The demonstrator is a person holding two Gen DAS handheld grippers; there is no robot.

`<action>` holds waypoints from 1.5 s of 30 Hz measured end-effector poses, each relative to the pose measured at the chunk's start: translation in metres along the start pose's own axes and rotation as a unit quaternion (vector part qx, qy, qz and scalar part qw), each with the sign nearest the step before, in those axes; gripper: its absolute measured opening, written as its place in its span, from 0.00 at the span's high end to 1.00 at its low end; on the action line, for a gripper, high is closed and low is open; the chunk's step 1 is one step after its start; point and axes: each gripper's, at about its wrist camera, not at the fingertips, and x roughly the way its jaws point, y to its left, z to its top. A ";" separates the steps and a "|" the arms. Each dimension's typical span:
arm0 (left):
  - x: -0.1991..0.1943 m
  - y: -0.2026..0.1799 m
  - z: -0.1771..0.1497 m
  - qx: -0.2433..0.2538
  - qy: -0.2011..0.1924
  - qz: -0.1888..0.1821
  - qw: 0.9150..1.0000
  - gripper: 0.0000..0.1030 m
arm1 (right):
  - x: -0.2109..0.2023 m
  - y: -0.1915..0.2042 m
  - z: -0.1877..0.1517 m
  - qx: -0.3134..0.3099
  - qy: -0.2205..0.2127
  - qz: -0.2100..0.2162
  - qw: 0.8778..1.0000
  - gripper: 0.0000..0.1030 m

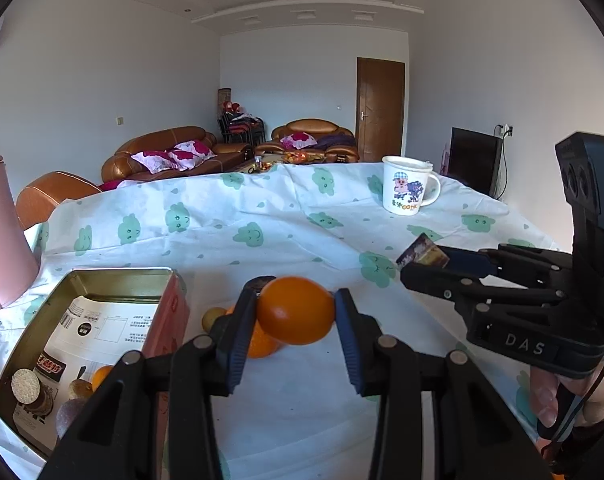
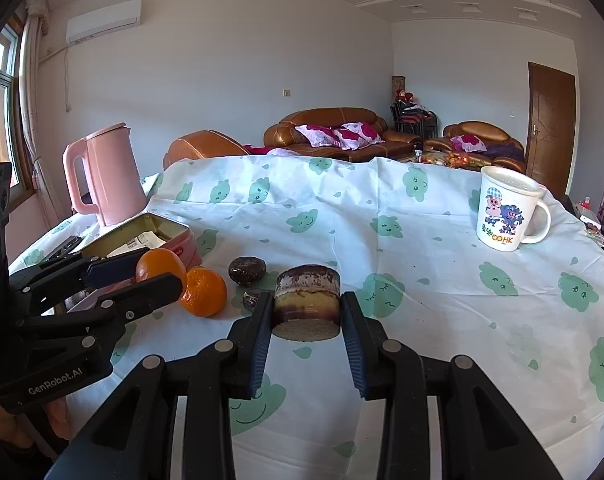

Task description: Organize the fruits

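Note:
My left gripper (image 1: 296, 302) is shut on an orange (image 1: 296, 310) and holds it above the table, right of the open pink tin (image 1: 170, 312); it also shows in the right wrist view (image 2: 158, 270). A second orange (image 2: 204, 292) lies on the cloth below it. My right gripper (image 2: 306, 306) is shut on a short cut piece with a brown-purple rind and yellow flesh (image 2: 307, 302), above the cloth. Two dark round fruits (image 2: 247, 269) lie on the cloth behind. The tin holds an orange (image 1: 102, 374), brown fruits and a round cracker.
A pink kettle (image 2: 106, 176) stands at the table's far left behind the tin. A white cartoon mug (image 2: 506, 210) stands far right. The white cloth with green clouds (image 2: 422, 264) covers the table. Sofas and a door lie beyond.

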 end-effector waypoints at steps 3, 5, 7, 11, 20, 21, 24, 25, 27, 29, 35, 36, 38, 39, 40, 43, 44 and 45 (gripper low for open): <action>-0.002 0.000 0.001 0.000 -0.006 0.002 1.000 0.59 | -0.003 0.001 0.000 -0.004 -0.006 -0.002 1.000 0.65; -0.003 0.000 0.001 0.000 -0.009 0.003 1.000 0.59 | -0.004 0.002 0.000 -0.006 -0.010 -0.004 1.000 0.65; -0.004 0.000 0.001 -0.001 -0.012 0.004 1.000 0.59 | -0.005 0.003 0.000 -0.007 -0.013 -0.005 1.000 0.65; -0.007 0.000 0.000 -0.001 -0.019 0.007 1.000 0.59 | -0.009 0.003 0.000 -0.009 -0.022 -0.005 1.000 0.65; -0.014 0.000 0.000 -0.002 -0.037 0.013 0.999 0.59 | -0.017 0.005 -0.001 -0.014 -0.047 -0.008 0.999 0.65; -0.015 0.000 0.000 -0.001 -0.041 0.015 0.999 0.59 | -0.019 0.006 -0.001 -0.015 -0.050 -0.009 0.999 0.65; -0.018 0.001 0.000 -0.001 -0.051 0.017 0.999 0.59 | -0.022 0.008 -0.002 -0.021 -0.059 -0.013 0.998 0.65; -0.019 0.001 0.000 -0.001 -0.054 0.018 0.998 0.59 | -0.022 0.008 -0.002 -0.023 -0.061 -0.014 0.998 0.65; -0.021 0.001 0.000 -0.001 -0.059 0.019 0.998 0.59 | -0.024 0.009 -0.002 -0.026 -0.066 -0.016 0.997 0.65; -0.024 0.000 -0.001 0.000 -0.066 0.021 0.998 0.59 | -0.027 0.010 -0.002 -0.028 -0.071 -0.018 0.997 0.65; -0.030 -0.001 -0.001 0.003 -0.083 0.025 0.996 0.59 | -0.031 0.015 -0.003 -0.036 -0.084 -0.036 0.995 0.65; -0.030 -0.001 -0.001 0.004 -0.084 0.025 0.996 0.59 | -0.032 0.016 -0.004 -0.038 -0.086 -0.038 0.995 0.65; -0.030 -0.001 -0.001 0.004 -0.085 0.023 0.996 0.59 | -0.033 0.017 -0.004 -0.042 -0.089 -0.042 0.994 0.65; -0.030 0.000 -0.001 0.004 -0.086 0.021 0.996 0.59 | -0.032 0.018 -0.004 -0.044 -0.087 -0.045 0.994 0.65; -0.031 0.000 -0.001 0.003 -0.085 0.020 0.996 0.59 | -0.031 0.019 -0.003 -0.047 -0.085 -0.047 0.994 0.65; -0.033 0.001 -0.002 0.005 -0.080 0.016 0.997 0.59 | -0.027 0.021 -0.002 -0.046 -0.071 -0.034 0.996 0.65; -0.033 0.002 -0.003 0.005 -0.079 0.014 0.997 0.59 | -0.025 0.023 -0.001 -0.043 -0.065 -0.025 0.997 0.65; -0.034 0.003 -0.003 0.004 -0.078 0.013 0.997 0.59 | -0.022 0.025 0.000 -0.041 -0.060 -0.017 0.997 0.65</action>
